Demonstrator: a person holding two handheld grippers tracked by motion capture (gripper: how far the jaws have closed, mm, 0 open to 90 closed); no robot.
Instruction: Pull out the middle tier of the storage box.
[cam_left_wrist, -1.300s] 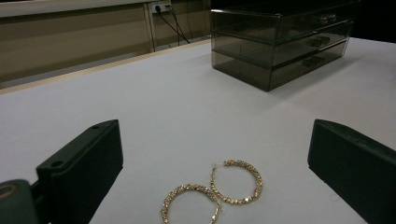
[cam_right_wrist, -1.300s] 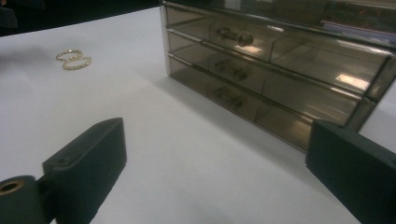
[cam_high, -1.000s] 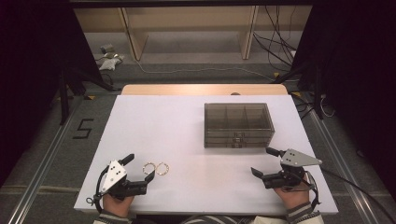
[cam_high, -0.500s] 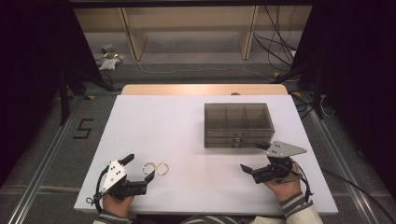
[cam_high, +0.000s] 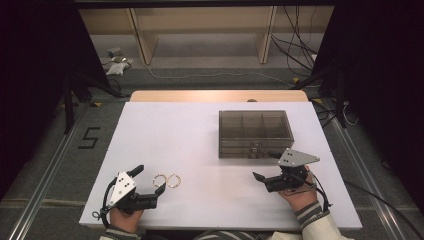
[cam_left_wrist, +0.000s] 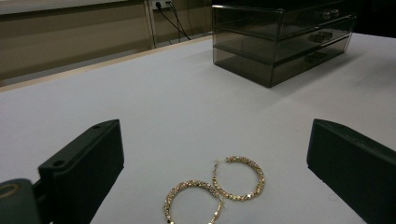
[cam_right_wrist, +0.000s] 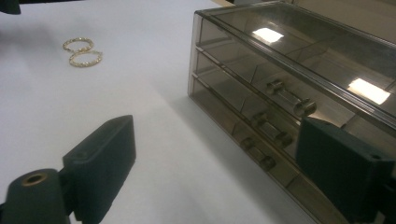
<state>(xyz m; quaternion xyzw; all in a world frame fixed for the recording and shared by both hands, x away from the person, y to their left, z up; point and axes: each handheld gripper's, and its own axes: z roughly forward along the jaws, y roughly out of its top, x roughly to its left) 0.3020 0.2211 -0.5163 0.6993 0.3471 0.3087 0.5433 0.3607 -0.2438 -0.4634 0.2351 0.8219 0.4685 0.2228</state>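
The left tool rests low on the white bench, its jaws spread wide with nothing between them. Two gold hoop earrings lie side by side just ahead of its tips, touching each other. The right tool has its jaws apart too, though they have just been closing a little, with nothing held. The smoky drawer box stands just in front of it, drawers shut, handles facing the tool
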